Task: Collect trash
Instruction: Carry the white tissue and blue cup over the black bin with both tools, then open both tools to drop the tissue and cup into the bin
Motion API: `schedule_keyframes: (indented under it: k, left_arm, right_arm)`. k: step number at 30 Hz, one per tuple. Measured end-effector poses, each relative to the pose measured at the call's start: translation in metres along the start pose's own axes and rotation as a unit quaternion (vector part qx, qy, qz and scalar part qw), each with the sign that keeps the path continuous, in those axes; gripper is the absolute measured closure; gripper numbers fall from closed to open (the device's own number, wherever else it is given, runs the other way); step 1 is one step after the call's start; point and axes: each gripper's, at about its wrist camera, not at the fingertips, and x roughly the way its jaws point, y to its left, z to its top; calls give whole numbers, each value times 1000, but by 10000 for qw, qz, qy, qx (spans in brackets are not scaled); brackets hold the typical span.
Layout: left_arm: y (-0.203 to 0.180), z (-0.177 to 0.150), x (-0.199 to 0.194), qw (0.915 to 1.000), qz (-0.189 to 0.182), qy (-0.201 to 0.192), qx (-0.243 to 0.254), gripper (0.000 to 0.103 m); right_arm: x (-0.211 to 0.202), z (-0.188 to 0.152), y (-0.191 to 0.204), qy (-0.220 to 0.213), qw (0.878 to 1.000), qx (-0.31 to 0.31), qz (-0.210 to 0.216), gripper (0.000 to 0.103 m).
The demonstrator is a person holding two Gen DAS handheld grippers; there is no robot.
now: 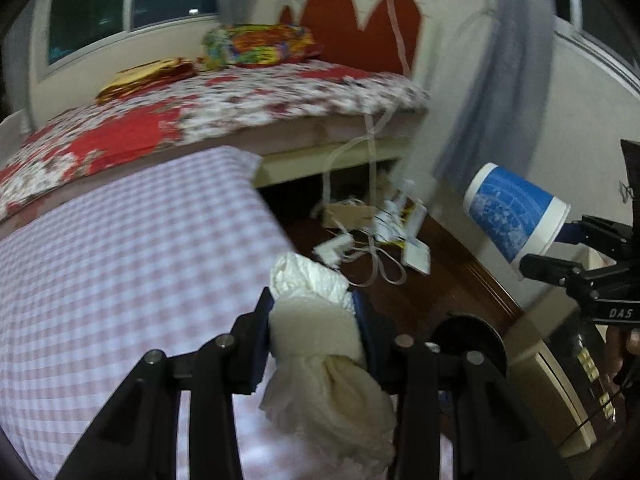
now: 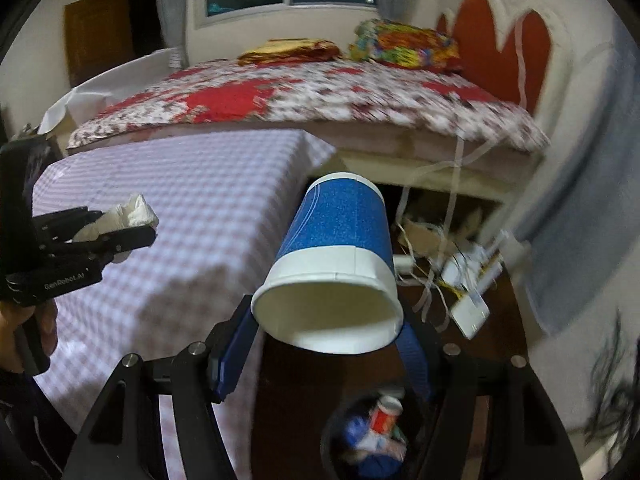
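Bedroom clutter fills both views: a bed with a red and white floral cover stands against a red scalloped headboard, and in front of it a bench is draped in a lilac and white checked cloth. On the dark wooden floor between bench and wall lies a tangle of white cables and adapters. At the left gripper the fingers are drawn close together and clamp a crumpled white tissue wad, which bulges out ahead of the tips and hangs in a soft twisted tail below them; in the right wrist view that same wad sits above the checked cloth, well off to the left. At the right gripper the blue-padded fingers stand about half spread and grip a paper cup by its rim end. It is blue with a white band at the mouth, tilted so that its open, empty mouth faces the camera and its base points away toward the bed. From the left wrist view the cup appears at the right, beside the grey curtain. Below the cup, on the floor beside the bench, a dark round trash bin shows blurred blue, red and white rubbish inside.
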Motion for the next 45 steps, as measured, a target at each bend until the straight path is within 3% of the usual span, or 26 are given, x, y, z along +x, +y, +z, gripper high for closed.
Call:
schedule_keyframes:
  k: [11,22,34,45]
  left_arm:
    - [-81,-11,22,9970,-516,293,491,63]
    - [-148,-42,55,9871,-900,873,992,63]
    - [-183,-60,96,9769,-1070,1418,1190,63]
    - [-206,-81,141,9619,-1188,2126,1239,63]
  right_arm:
    - [-17,-71,-62,223,9966,709,-366,35]
    - [-13,-132,-99,590,9910,1091,-509,35]
    - [3,-181,-122,1004,9847,1306,-572,35]
    - [40,-210,-127,1509,9802,1193,-460,35]
